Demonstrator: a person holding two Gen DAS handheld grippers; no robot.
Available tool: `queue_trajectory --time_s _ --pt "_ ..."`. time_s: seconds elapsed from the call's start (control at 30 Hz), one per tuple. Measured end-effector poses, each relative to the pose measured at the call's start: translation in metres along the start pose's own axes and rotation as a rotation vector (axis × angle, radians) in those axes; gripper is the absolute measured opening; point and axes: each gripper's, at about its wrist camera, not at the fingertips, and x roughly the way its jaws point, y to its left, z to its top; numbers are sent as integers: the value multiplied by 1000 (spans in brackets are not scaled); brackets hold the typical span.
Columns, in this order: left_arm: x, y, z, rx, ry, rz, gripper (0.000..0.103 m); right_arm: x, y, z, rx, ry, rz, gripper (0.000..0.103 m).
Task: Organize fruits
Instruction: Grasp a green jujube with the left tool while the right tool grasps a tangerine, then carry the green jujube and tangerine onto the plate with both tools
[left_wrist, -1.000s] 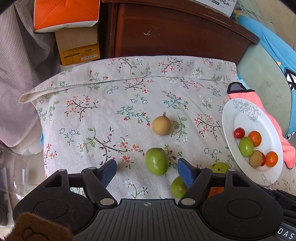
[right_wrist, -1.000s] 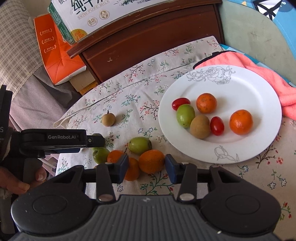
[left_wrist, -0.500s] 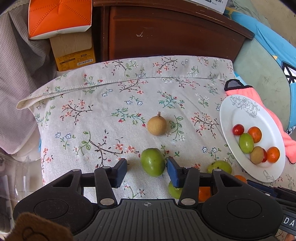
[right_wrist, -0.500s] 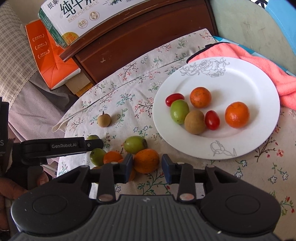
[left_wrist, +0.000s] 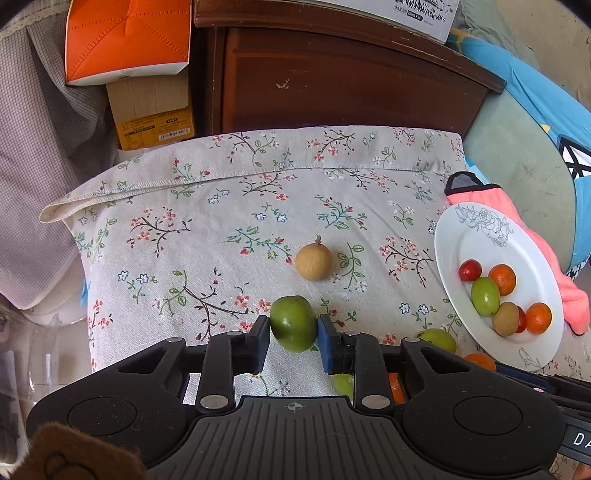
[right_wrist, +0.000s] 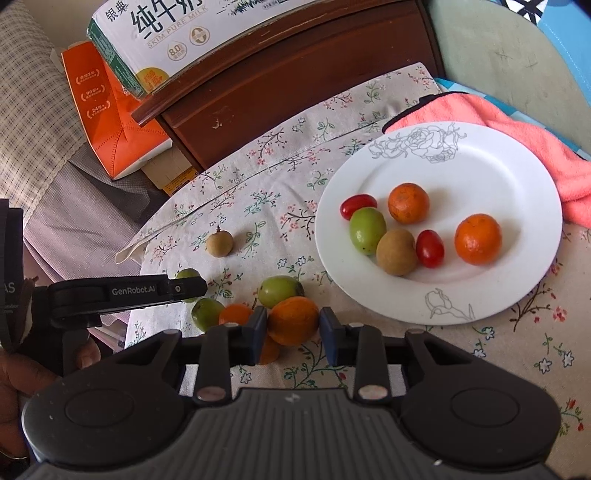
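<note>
My left gripper (left_wrist: 293, 341) is closing its jaws on a green fruit (left_wrist: 293, 328) lying on the floral cloth, and both pads touch its sides. My right gripper (right_wrist: 293, 332) is also closing, and its pads press on an orange fruit (right_wrist: 293, 321) beside the white plate (right_wrist: 498, 155). The plate holds several fruits: oranges, cherry tomatoes, a green one and a brown one. A brown round fruit (left_wrist: 313, 262) lies alone further back. More green fruits (right_wrist: 279, 291) and an orange one (right_wrist: 234, 314) lie near the right gripper.
A dark wooden cabinet (left_wrist: 332, 85) stands behind the cloth with a milk carton (right_wrist: 166, 37) on top. An orange box (left_wrist: 125, 37) and a cardboard box lie at the back left. A pink towel (right_wrist: 517, 122) sits under the plate's far side.
Both grippers' jaws have narrowed. The left pads, first wide apart around the green fruit, now touch it. The right pads have closed in on the orange fruit.
</note>
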Motion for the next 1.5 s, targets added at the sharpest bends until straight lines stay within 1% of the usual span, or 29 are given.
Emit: queue_trajectory --time_s 0.2,0.33,0.53,0.7,0.9,1.07,1.23,1.37,1.5 --pt "-8 -7 2 36 -42 12 25 -6 1 3 -6 -13 17 31" --pt "-16 -16 4 78 -85 29 25 -12 -1 7 -4 -28 24 31" --pt "-22 -28 7 93 -114 10 25 -21 -6 15 17 -52 32 31" --pt "-26 -40 11 107 -142 -4 25 -34 -13 26 44 -95 45 31" --pt "-30 -58 20 109 -178 -55 25 -58 -28 50 71 -175 51 31" --pt "-28 -76 26 111 -198 -104 25 -74 -47 68 101 -227 31 31" --pt "-24 -91 34 105 -215 -159 25 -76 -68 77 151 -226 16 31" --pt "-17 -104 39 92 -216 -211 25 -72 -81 81 173 -202 -3 31" --pt "-9 -116 41 109 -210 -229 25 -63 -95 83 199 -171 -41 31"
